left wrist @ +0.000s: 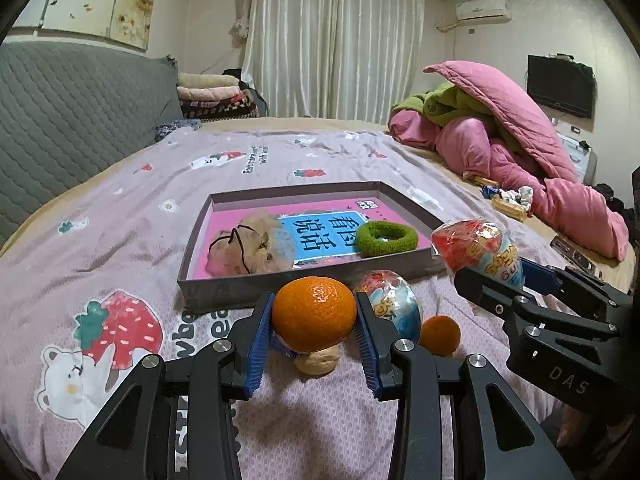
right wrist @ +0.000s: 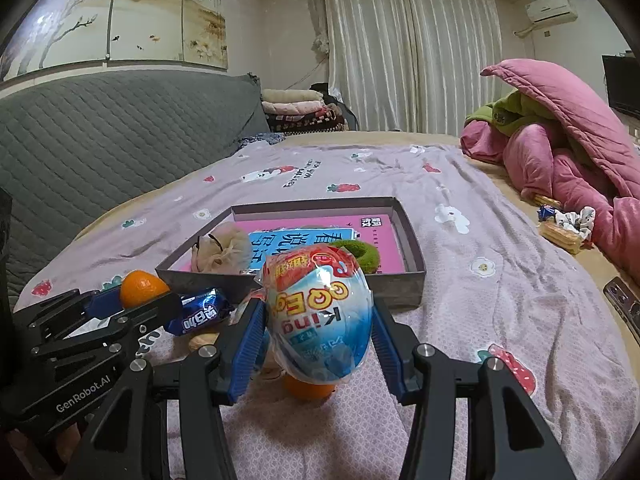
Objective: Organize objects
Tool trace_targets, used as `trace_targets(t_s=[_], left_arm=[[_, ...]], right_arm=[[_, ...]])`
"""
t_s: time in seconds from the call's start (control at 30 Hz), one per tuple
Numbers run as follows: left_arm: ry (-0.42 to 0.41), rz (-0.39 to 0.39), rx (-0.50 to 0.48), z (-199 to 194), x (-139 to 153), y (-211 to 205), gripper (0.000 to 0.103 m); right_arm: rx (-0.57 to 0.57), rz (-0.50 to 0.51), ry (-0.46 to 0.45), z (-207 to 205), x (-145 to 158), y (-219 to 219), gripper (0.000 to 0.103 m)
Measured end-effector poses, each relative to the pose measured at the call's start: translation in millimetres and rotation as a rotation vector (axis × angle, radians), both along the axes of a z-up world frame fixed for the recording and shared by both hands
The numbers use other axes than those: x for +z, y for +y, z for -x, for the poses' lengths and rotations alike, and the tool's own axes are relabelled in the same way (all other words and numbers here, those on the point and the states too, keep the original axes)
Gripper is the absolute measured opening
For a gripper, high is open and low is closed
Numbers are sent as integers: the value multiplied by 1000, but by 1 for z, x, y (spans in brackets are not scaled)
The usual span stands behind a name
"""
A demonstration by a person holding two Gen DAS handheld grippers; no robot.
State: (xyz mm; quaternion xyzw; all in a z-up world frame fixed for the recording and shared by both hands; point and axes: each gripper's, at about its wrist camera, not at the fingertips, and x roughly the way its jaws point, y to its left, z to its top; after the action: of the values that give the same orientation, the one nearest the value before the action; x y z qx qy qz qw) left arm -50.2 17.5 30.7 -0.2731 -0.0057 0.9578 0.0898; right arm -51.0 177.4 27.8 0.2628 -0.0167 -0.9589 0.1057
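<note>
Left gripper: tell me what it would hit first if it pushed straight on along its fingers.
Probably the near wall of the shallow box. The left gripper is clamped on an orange and points slightly downward at that wall, just ahead. Depth is unclear, so it might clear the rim.

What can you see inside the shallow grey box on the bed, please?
Inside the box lie a pink book, a green hair ring and a beige scrunchie on it. The box's floor under the book is covered.
</note>
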Motion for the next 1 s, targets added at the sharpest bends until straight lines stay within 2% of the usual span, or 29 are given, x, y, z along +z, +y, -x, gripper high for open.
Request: trace_targets(t_s=[1.0], left_arm=[[-3,-10,27,26,7,0,40]], right_arm=[[-9,12,25,16,6,0,53]])
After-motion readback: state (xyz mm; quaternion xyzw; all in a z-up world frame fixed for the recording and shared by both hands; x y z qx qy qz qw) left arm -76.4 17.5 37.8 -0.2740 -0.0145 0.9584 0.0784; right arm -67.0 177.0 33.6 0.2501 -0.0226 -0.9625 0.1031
